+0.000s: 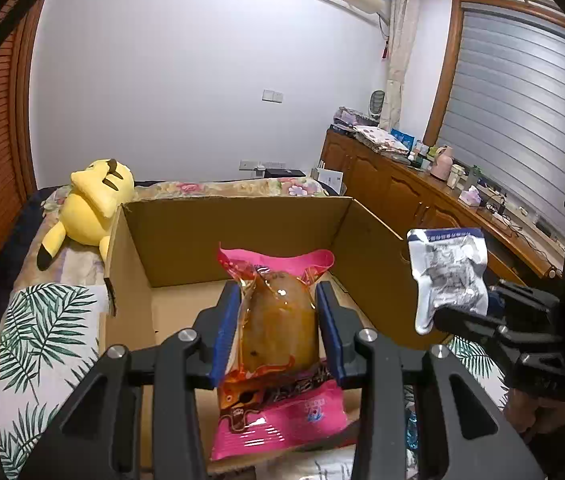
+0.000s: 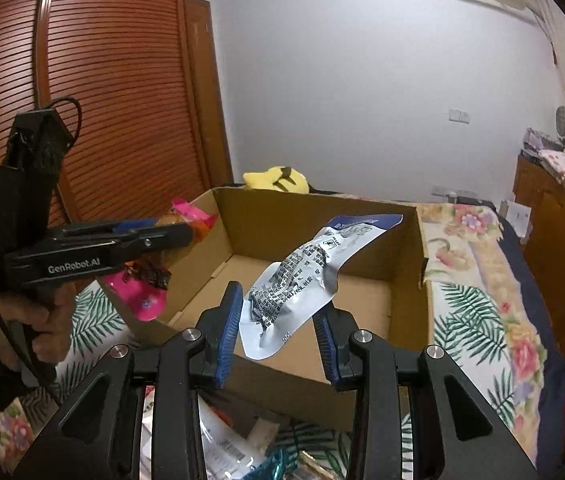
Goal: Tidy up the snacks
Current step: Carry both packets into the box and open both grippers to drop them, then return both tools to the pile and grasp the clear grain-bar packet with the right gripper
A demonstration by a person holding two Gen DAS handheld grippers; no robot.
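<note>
A pink packet (image 1: 278, 360) with a clear window showing a brownish snack is clamped between the blue pads of the left gripper (image 1: 278, 320) at the centre of the left wrist view, held above the near edge of an open cardboard box (image 1: 242, 236). A crinkled silver and white packet (image 2: 302, 276), printed with dark text and edged in blue at its top, is gripped by the right gripper (image 2: 280, 328) in the middle of the right wrist view, over the box's near wall. More packets (image 2: 234, 452) are seen at the bottom of that frame. A yellow plush toy (image 1: 90, 208) lies at the left, behind the box.
</note>
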